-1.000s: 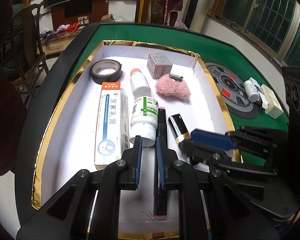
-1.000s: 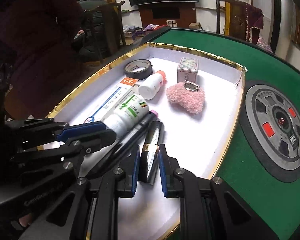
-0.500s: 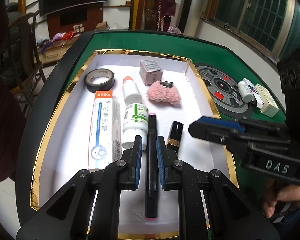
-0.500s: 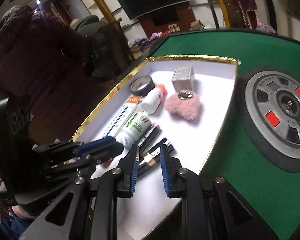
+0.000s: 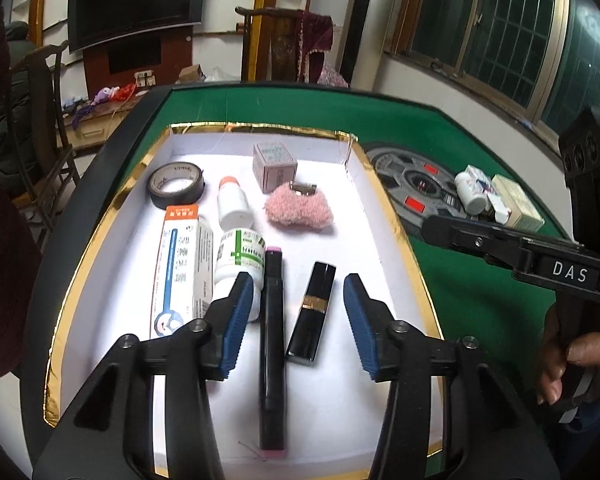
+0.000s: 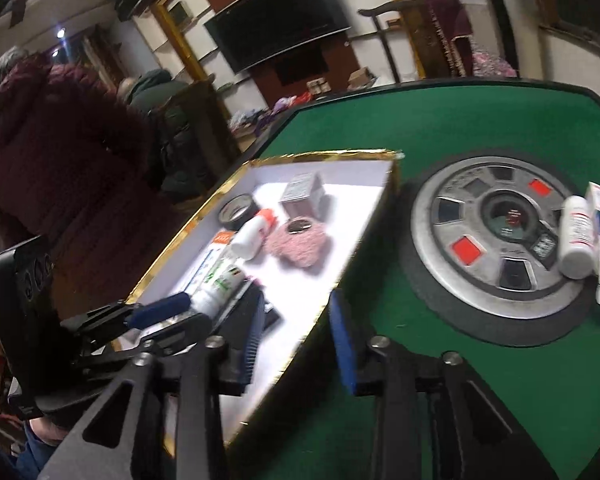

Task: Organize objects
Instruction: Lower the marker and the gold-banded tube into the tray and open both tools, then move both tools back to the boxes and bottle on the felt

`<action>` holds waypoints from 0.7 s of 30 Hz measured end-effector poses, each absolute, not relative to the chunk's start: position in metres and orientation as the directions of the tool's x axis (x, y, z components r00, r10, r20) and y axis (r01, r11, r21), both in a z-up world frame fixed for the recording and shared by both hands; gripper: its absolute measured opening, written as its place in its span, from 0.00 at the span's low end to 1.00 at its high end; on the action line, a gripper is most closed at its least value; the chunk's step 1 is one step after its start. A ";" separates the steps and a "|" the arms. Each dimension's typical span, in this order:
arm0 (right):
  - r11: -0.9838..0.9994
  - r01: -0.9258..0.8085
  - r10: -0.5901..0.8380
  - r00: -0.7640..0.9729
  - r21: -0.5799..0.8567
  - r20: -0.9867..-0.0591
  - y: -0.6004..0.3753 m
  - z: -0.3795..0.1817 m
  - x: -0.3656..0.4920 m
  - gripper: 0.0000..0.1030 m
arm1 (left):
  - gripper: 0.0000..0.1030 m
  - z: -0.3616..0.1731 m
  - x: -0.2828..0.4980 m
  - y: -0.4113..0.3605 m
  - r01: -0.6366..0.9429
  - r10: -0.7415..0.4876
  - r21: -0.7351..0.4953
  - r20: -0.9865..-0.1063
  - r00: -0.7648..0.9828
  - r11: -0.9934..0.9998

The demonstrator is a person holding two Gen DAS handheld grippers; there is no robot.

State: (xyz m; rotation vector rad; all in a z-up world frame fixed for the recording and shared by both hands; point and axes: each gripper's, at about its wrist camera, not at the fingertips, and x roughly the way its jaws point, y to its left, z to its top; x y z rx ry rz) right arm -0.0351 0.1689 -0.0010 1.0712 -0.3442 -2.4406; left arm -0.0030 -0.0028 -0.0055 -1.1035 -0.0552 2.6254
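The left tongs (image 5: pixel 296 316) stand open, their jaws having just been opening, with the black marker (image 5: pixel 272 344) and the black lipstick tube (image 5: pixel 313 312) lying free between them on the white floor of the gold-rimmed tray (image 5: pixel 384 216). The right tongs (image 6: pixel 296 340) have also just been opening and hold nothing, hovering over the tray's near edge. A white bottle (image 6: pixel 577 240) and a carton lie outside the tray on the green counter (image 6: pixel 440 136)
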 end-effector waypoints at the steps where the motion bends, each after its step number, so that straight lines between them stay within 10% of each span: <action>1: -0.872 0.292 -0.487 -0.601 0.392 -0.634 0.173 -0.001 -0.035 0.36 | 0.46 -0.005 -0.003 -0.003 -0.252 0.284 -0.150 -0.687 -0.669 -0.956; 21: -0.960 -0.086 -0.078 -0.830 0.266 -0.552 0.346 0.023 -0.004 0.57 | 0.57 0.027 0.008 0.059 -0.338 0.369 -0.182 -0.668 -0.646 -0.923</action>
